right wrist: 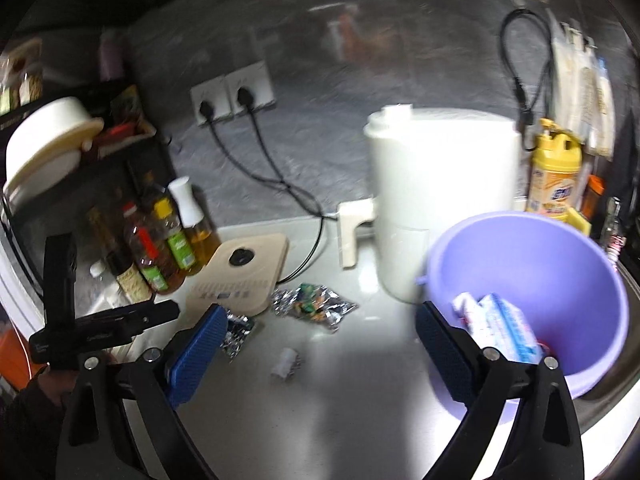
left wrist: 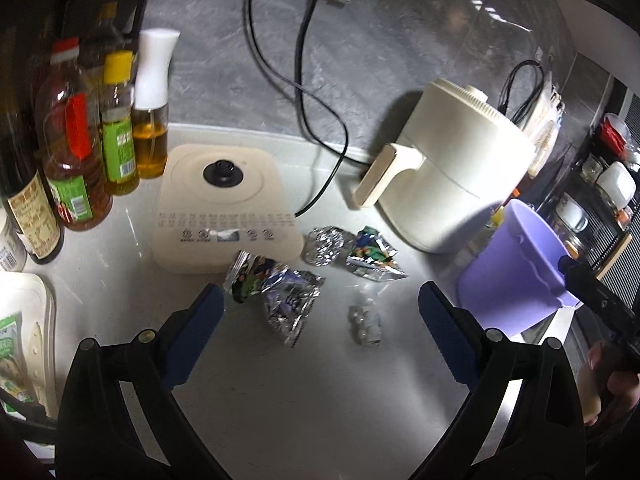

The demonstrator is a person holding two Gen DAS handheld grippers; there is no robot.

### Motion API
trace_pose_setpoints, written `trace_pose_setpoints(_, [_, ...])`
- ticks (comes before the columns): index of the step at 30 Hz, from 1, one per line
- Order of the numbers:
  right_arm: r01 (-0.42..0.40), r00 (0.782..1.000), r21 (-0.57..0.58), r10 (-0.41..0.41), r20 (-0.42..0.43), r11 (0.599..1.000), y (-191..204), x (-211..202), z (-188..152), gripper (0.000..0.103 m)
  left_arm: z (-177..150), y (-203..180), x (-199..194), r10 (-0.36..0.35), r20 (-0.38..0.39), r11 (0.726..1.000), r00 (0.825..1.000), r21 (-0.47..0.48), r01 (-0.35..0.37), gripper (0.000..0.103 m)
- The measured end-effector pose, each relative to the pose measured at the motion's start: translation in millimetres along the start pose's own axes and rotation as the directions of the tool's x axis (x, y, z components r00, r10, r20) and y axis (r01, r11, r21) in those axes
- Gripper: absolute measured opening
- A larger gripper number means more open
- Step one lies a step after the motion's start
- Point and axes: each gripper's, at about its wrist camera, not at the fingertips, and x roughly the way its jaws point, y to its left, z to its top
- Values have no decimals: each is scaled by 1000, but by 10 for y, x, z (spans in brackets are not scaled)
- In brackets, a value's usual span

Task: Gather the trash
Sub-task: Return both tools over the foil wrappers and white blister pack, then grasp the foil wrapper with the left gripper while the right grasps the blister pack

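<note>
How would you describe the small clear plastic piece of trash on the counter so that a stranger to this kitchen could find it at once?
Start at the cream air fryer by the wall, then drop to the bare counter in front of it. Nearest you, right of the crumpled foil snack wrappers, lies the small clear plastic piece. Unlike its shiny, printed neighbours, it is see-through, whitish and lies alone.

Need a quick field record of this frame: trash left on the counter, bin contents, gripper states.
surface: grey kitchen countertop
trash on counter: crumpled foil snack wrapper; second colourful foil wrapper; crumpled foil ball; small clear plastic piece
bin: lilac plastic bucket, right of the trash
bin contents: white-and-blue packet
left gripper: open, empty, nearest the crumpled foil snack wrapper
right gripper: open, empty
nearby: beige induction hob; cream air fryer
</note>
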Motion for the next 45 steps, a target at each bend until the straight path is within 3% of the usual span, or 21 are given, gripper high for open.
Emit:
trace_pose_setpoints(9, [-19, 991, -19, 17, -131, 1000, 254, 646, -146, 77, -45, 217, 369, -20, -26, 1000, 999, -24, 20, 94])
trace_pose_setpoints(16, [-29, 948, 54, 45, -315, 998, 223, 1303, -425, 68, -65, 386, 711, -13, -80, 999, 997, -43, 9, 86])
trace_pose_setpoints(23, [-31, 911, 105, 71, -406, 994, 200, 1659, -624, 64, -91, 471, 1002, -21, -125, 998, 992, -55, 14, 79])
trace_pose_setpoints(29, [-43, 902, 99, 81, -423, 994, 266, 1761, -667, 64, -89, 538, 1111, -45, -145, 996, 988, -78, 34, 56])
trace_pose_setpoints(34, [-42, 899, 100, 81, -431, 994, 258, 1826, -676, 63, -100, 552, 1078, -61, -136, 995, 989, -84, 50, 24])
trace_pose_setpoints(36, [-46, 898, 91, 80, -433, 995, 276, 1852, -683, 59, -95, 553, 1044, -61, -129, 995, 990, -86, 50, 20])
trace_pose_setpoints(38, [-52, 890, 78, 81, -449, 996, 300, 1886, -708, 37, -91, 554, 986, -63, -118, 995, 991, -87, 53, 18])
trace_pose_setpoints(41, [-56, 894, 65, 79, -440, 996, 330, 1849, -695, 29, -74, 534, 857, -56, -95, 996, 994, -81, 48, 18])
trace_pose_setpoints(45, [-74, 908, 73, 97, -407, 995, 345, 1702, -609, 27, -28, 451, 679, -42, -70, 997, 997, -71, 37, 18])
